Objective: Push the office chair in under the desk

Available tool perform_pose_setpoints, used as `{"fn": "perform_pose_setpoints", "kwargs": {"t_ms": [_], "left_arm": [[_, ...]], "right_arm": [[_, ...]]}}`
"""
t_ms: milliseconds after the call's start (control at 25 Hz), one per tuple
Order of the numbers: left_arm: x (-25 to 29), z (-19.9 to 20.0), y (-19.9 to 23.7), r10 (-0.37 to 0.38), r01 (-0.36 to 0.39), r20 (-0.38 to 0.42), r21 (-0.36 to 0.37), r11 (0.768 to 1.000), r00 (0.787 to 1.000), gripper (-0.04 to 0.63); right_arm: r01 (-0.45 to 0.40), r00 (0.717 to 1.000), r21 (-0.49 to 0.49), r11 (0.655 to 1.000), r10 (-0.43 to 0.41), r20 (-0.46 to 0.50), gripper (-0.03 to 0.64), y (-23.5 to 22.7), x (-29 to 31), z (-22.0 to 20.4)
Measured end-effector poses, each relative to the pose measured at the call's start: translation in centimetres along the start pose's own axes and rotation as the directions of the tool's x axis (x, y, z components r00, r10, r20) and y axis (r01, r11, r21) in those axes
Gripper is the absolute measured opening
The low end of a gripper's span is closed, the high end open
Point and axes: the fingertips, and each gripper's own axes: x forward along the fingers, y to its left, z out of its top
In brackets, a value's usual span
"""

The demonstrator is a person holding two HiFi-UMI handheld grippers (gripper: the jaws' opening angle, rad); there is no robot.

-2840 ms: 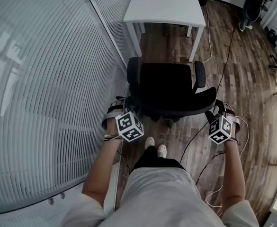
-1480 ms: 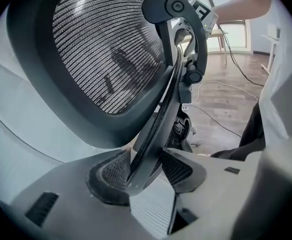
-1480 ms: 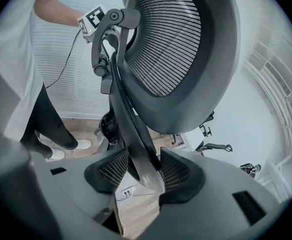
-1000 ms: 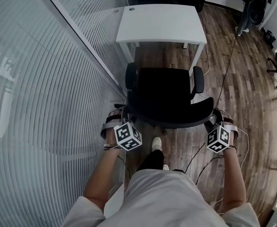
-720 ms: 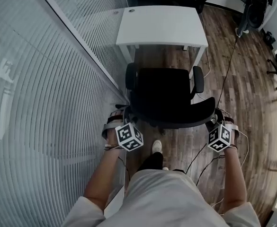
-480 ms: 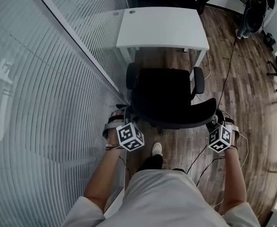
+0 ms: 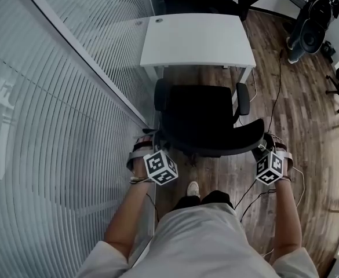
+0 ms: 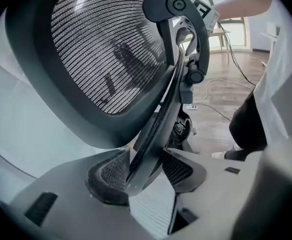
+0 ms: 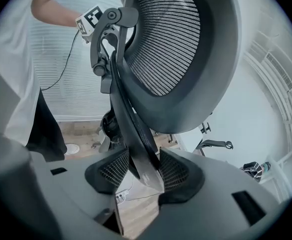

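Closer to the far tabletop [image 7: 195, 36] now, the office chair [image 7: 204, 117] is mid-push. Left gripper [image 8: 142, 170] and right gripper [image 9: 145, 171] jaws clench its backrest [image 8: 106, 49]; keep rolling it under.

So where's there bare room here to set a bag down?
The white desk top is bare, and so is the wood floor right of the office chair, apart from thin cables. It is tight on the left, where the chair stands close to the glass wall with blinds.

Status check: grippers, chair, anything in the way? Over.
Left gripper, right gripper both shut on chair back. Chair short of desk, seat not under. Nothing seen blocking.
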Motion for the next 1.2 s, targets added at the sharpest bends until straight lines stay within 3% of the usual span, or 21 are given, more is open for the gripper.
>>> {"fn": "perform_pose_setpoints", "kwargs": {"t_ms": [880, 1200], "left_arm": [[4.6, 1.9, 3.7, 0.024, -0.024, -0.003, -0.008, 1.000, 1.000, 0.210], [7.0, 1.8, 7.5, 0.029, -0.029, -0.005, -0.020, 0.999, 1.000, 0.213]], "right_arm": [[0.008, 1.000, -0.013, 1.000, -0.007, 0.031, 0.207, -5.4, 4.9, -0.4], [0.010, 1.000, 0.000, 1.000, -0.010, 0.028, 0.206, -8.1, 7.4, 1.2]]}}
